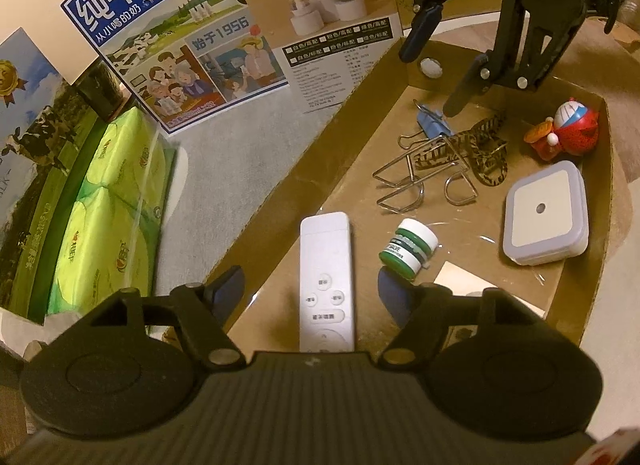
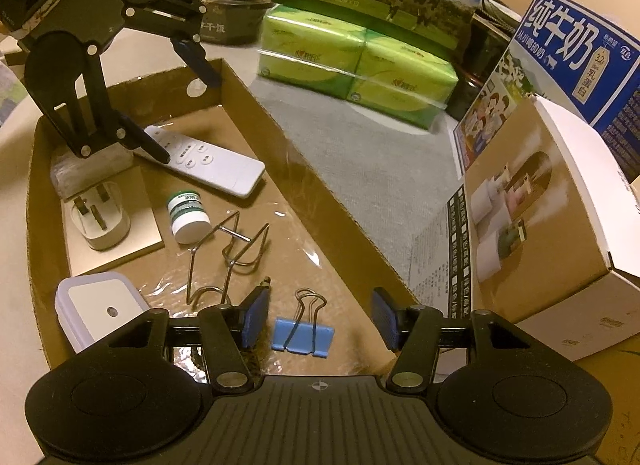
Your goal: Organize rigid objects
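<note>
- We hold the left gripper (image 1: 310, 285) over one end of the cardboard tray (image 1: 360, 113), its jaws spread; the white remote (image 1: 326, 277) lies flat between its fingers with a gap on both sides.
- Just right of its right finger, the small green jar (image 1: 408, 247) lies on its side; beyond that sits the square white night light (image 1: 544, 211).
- Ahead of the left gripper lies the bent wire puzzle (image 1: 424, 173), and past it, the red and blue toy figure (image 1: 570, 129) by the far wall.
- We hold the right gripper (image 2: 318, 319) over the opposite end, its jaws parted; the blue binder clip (image 2: 303, 331) rests on the tray floor between its pads, touched by neither.
- Far ahead to its left a white plug adapter (image 2: 100, 221) lies prongs up.
</note>
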Demonstrator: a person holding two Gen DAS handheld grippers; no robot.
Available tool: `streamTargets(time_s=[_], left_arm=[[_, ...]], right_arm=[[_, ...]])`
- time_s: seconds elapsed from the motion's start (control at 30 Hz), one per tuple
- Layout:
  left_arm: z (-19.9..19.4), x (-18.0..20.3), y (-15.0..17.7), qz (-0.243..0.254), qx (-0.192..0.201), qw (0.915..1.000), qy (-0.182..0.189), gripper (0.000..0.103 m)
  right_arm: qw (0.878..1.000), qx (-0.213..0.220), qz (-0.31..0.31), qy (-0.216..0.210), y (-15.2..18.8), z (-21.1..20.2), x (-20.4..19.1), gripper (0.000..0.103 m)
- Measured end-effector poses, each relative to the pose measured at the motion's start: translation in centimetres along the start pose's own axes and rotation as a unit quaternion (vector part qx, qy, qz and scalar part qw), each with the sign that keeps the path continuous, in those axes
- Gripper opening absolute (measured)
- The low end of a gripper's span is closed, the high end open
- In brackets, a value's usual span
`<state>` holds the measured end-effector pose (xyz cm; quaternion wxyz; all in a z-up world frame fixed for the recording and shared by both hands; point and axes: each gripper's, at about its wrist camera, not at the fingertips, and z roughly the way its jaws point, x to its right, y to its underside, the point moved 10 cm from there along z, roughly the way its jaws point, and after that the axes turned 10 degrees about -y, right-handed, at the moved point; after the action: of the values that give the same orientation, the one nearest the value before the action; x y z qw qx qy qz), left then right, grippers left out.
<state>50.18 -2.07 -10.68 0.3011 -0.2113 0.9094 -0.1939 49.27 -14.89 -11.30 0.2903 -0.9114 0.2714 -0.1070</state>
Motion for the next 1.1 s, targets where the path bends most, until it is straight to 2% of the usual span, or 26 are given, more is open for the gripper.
streamTargets(time_s=[0.17, 0.53, 0.77, 0.93, 1.0, 1.1], left_arm=[[-0.9, 0.1, 0.1, -0.012, 0.004, 0.9999, -0.007, 0.08], [-4.6, 0.5, -0.4, -0.07, 0.021, 0.9964, -0.043, 0.096], [-7.8, 0.7, 0.0, -0.113, 0.017, 0.9907, -0.073, 0.101], [-10.5, 1.0, 0.5, -0.178, 0.016, 0.9794, -0.094, 0.103], [-11.7, 1.2, 0.8, -0.211, 0.017, 0.9716, -0.105, 0.103], [-13.5, 1.2, 1.5, -0.268, 0.01, 0.9542, -0.132, 0.103]], right_arm=[[1.0, 0.0, 0.003, 0.004, 0.1, -0.5, -0.3, 0.06], [1.0, 0.019, 0.015, 0.02, 0.0, -3.5, -2.1, 0.089], [0.998, 0.034, 0.045, 0.029, 0.0, -6.0, -4.2, 0.092], [0.994, 0.054, 0.08, 0.042, 0.1, -8.3, -5.7, 0.092], [0.993, 0.059, 0.091, 0.047, 0.3, -9.1, -6.5, 0.093], [0.991, 0.065, 0.104, 0.055, 0.5, -10.2, -7.8, 0.093]])
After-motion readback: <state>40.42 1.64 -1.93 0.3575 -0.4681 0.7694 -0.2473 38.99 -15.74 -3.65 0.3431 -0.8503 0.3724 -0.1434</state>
